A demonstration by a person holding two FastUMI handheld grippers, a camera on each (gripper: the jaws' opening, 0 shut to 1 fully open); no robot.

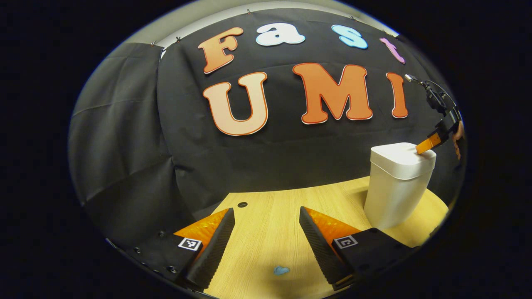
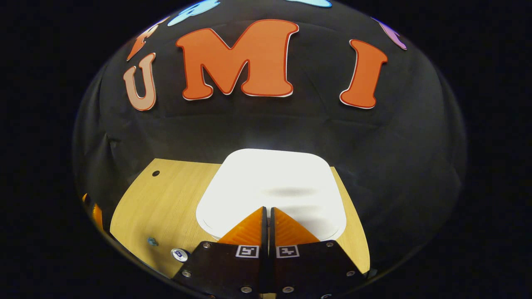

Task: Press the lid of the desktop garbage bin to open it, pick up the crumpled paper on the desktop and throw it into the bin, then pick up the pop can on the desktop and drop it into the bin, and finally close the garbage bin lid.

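The white garbage bin (image 1: 397, 182) stands on the wooden table at the right of the left gripper view, its lid down. My right gripper (image 1: 424, 148) comes in from the far right, held by a hand (image 1: 458, 139), and its tip rests on the lid's near corner. In the right gripper view the white lid (image 2: 270, 182) lies flat just below my right gripper (image 2: 267, 209), which is shut with nothing between its fingers. The top of a pop can (image 2: 179, 254) peeks out at the lower left. My left gripper (image 1: 267, 211) hovers open over bare table.
The wooden table (image 1: 270, 232) has a small round hole (image 1: 242, 204) near its back edge and a blue mark (image 1: 281, 270) near the front. Black cloth walls close in behind and to the left of the table.
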